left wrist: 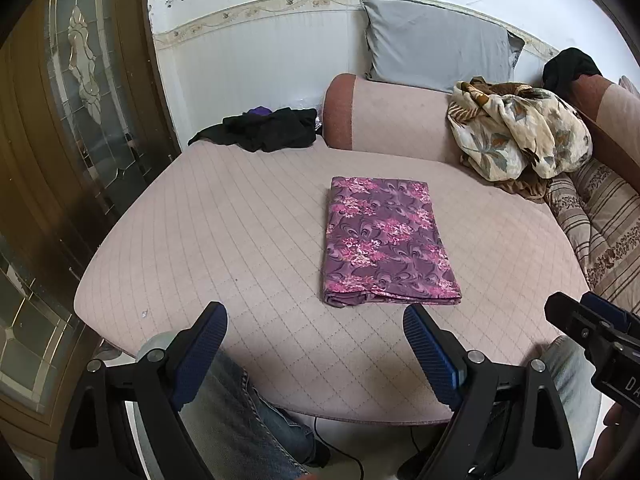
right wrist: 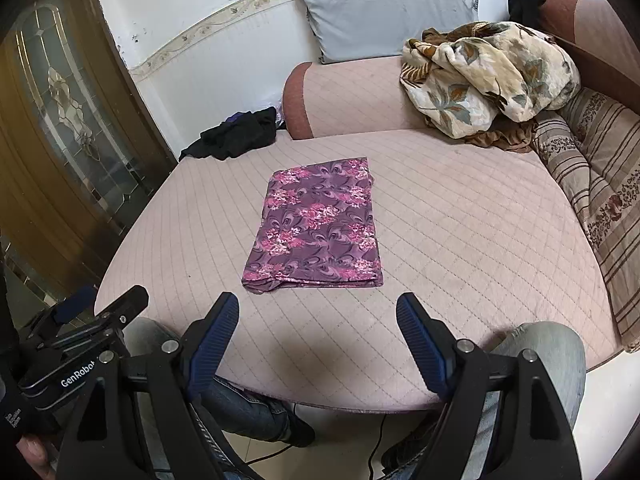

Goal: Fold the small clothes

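Note:
A purple floral cloth (left wrist: 384,242) lies folded into a neat rectangle on the pink quilted sofa seat (left wrist: 240,240); it also shows in the right wrist view (right wrist: 316,228). My left gripper (left wrist: 316,320) is open and empty, held near the seat's front edge, short of the cloth. My right gripper (right wrist: 318,312) is open and empty too, just in front of the cloth's near edge. Each gripper shows at the edge of the other's view: the right gripper's fingers (left wrist: 576,320) and the left gripper's fingers (right wrist: 120,304).
A heap of black clothes (left wrist: 264,130) lies at the seat's back left. A cream floral blanket (left wrist: 516,132) is piled at the back right by a striped cushion (left wrist: 600,224). A grey pillow (left wrist: 436,44) leans on the wall. A glass-panelled door (left wrist: 80,80) stands left.

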{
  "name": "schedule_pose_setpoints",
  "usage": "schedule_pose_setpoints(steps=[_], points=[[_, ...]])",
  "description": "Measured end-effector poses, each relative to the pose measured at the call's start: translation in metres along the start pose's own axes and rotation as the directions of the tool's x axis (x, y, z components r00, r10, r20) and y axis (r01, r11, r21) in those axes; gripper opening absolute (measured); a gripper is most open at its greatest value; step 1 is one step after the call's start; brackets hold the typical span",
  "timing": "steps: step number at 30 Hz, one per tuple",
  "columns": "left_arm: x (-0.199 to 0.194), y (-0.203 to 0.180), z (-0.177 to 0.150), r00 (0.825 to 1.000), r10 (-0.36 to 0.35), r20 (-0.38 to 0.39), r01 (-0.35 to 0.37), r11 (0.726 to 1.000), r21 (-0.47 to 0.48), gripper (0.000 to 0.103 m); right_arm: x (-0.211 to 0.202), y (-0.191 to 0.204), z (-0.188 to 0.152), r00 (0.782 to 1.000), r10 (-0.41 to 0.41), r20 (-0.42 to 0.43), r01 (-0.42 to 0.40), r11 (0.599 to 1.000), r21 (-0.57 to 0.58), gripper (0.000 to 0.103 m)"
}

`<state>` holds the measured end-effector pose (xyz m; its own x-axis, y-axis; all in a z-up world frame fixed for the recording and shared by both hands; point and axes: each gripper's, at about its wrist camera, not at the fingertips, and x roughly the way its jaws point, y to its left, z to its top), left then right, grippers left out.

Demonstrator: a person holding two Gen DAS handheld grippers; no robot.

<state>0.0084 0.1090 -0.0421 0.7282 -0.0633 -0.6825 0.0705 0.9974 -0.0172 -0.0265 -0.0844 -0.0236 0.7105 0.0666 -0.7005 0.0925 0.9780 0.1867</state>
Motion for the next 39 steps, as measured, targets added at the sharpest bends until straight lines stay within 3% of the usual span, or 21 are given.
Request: schedule_pose_setpoints(steps=[39], points=[[0.0036,0.0055,0.0026,1.000,-0.004,-0.001,0.004,1.000,0.000,0.093,0.0014,-0.0028,0.0085,1.000,0.004,-0.011,-0.004,1.000,-0.011,0.080]])
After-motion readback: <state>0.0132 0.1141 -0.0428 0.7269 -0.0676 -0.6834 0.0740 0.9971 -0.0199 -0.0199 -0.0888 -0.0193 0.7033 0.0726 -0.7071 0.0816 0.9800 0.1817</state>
